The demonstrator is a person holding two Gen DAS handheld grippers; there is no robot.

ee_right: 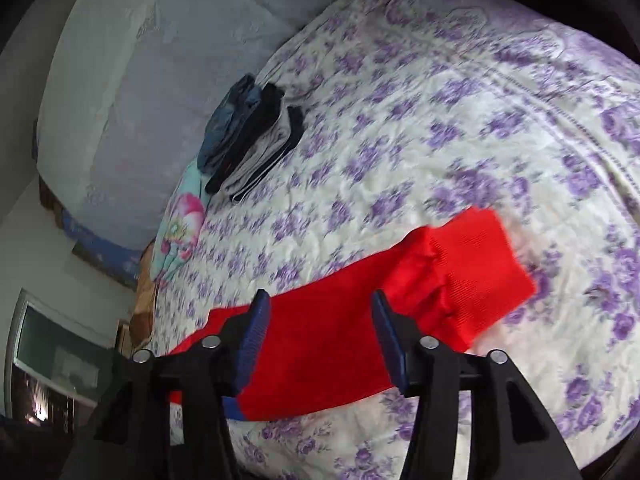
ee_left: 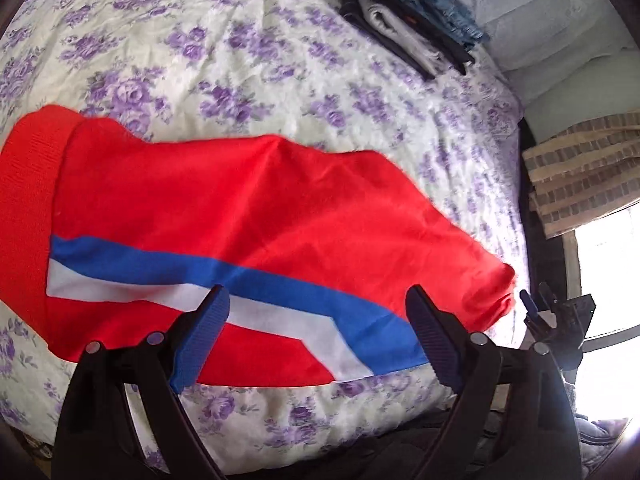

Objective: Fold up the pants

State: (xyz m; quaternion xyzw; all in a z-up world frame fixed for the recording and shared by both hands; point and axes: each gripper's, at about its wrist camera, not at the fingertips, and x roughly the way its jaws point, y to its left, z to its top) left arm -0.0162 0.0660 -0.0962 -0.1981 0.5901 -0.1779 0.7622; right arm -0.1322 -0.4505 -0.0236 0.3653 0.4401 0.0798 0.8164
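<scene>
Red pants (ee_left: 248, 204) lie flat on the floral quilt (ee_left: 248, 52), folded lengthwise, nothing gripped. Left gripper (ee_left: 316, 340) wide, right gripper (ee_right: 320, 340) parted — both hover empty. Next fold: pinch the cuff end (ee_right: 476, 268) cleanly, carry it over square. Folded clothes stack (ee_left: 416, 16) near the pillow — window alongside.

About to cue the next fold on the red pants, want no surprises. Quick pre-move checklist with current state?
1. Left hand-held gripper open, nothing clamped: ok.
2. Right hand-held gripper open, fabric seen between its fingers but not pinched: ok.
3. Red pants lying on the bedspread, blue and white stripe up: ok.
4. Ribbed cuff lying flat: ok.
5. Layers underneath lined up: cannot tell.
6. Stack of folded clothes apart from the pants: ok.
</scene>
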